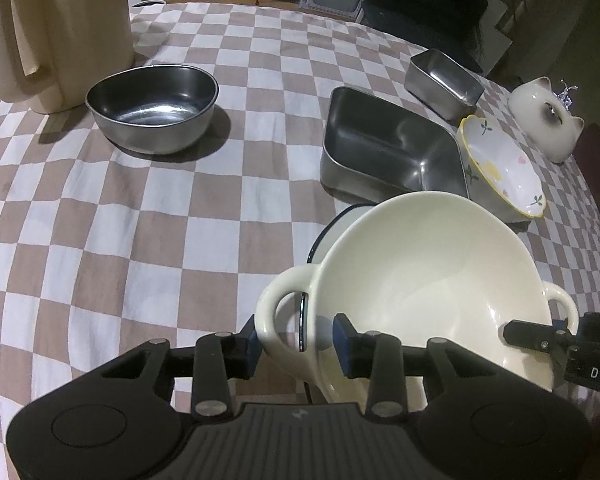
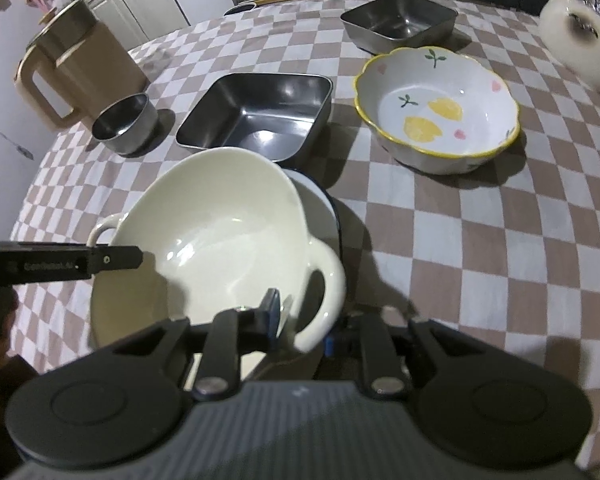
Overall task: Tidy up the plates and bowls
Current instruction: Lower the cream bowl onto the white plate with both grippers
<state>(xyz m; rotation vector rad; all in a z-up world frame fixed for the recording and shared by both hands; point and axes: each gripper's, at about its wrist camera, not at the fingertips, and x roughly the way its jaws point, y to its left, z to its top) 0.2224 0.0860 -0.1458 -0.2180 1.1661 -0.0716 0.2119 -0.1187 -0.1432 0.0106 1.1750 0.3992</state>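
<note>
Left wrist: left gripper point(image 1: 296, 346) part open, straddling cream bowl point(image 1: 432, 276) handle, pads clear | right gripper point(image 2: 304, 326) narrow astride opposite handle, contact unclear

Two close wrist views, steeply downward from opposite sides, both over cream bowl point(image 1: 428, 280).

- The blue-rimmed plate point(image 1: 340, 220) lies mostly hidden under the cream bowl point(image 1: 428, 272).
- The beige jug point(image 1: 60, 32) at the table's far left corner is cut off by the picture's top edge.
- The cat figurine point(image 2: 584, 28) is blurred and cropped at the right edge.
- Where the right gripper's point(image 2: 304, 326) right pad sits behind the bowl's handle cannot be told.
</note>
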